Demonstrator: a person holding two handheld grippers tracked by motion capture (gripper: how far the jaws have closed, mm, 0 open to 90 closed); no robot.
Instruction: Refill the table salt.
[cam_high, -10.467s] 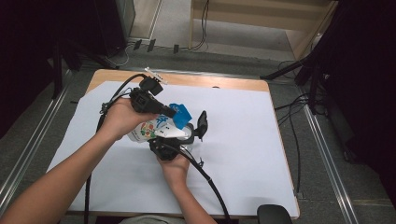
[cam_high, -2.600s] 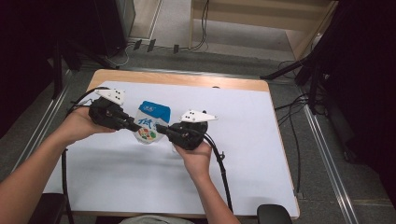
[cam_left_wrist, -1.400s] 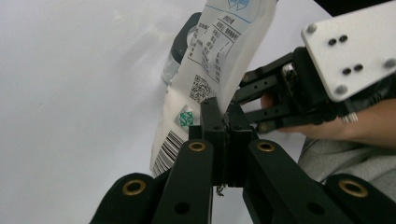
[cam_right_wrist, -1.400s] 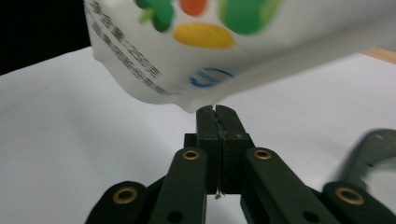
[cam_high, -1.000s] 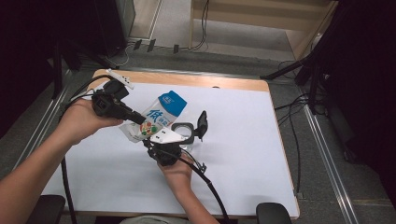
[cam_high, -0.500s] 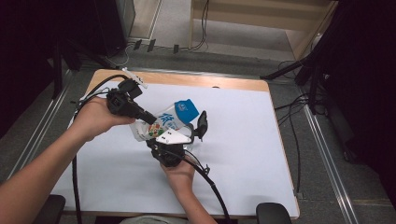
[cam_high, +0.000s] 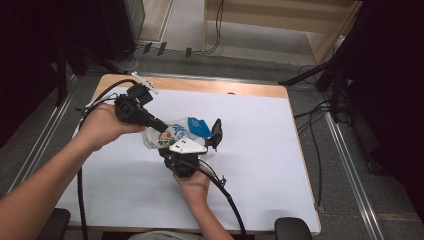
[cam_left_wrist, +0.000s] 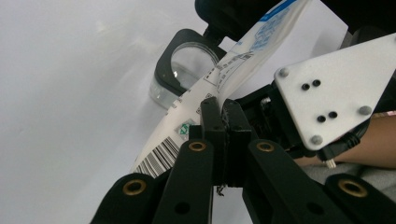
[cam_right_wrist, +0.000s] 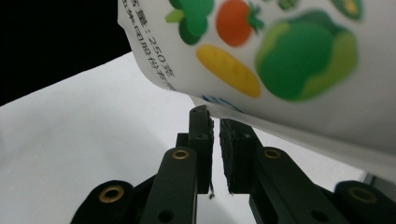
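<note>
Two grippers on one soft pouch (cam_high: 172, 134), held low over the middle of the white-covered table (cam_high: 260, 165). High view: left gripper (cam_high: 159, 125) reaching in from the left onto the pouch's left end; right gripper (cam_high: 190, 150) below and in front of it, grey plate uppermost, a black part standing up just beside the pouch's blue right end. Pouch sagging and creased between the two holds, so judged thin flexible film, light, probably slippery on its printed face.

Left gripper view: fingers (cam_left_wrist: 210, 126) drawn tight together with the barcode-printed edge of the pouch (cam_left_wrist: 219, 74) pinched between them. Beyond it, a black-rimmed clear thing (cam_left_wrist: 187, 60) on the table, identity not certain. Right gripper's grey plate (cam_left_wrist: 336, 93) close at the right.

Right gripper view: fingers (cam_right_wrist: 201, 140) nearly closed, a thin slit left, the lower seam of the pouch (cam_right_wrist: 280, 56) entering between the tips; taken as a pinch on that flat seam. Vegetable print and "250" legible above.

Judgement: best hold at flat sealed edges or corners, not the bulging middle, which would yield and slip. Film likely to tear if the two holds pull apart hard.
</note>
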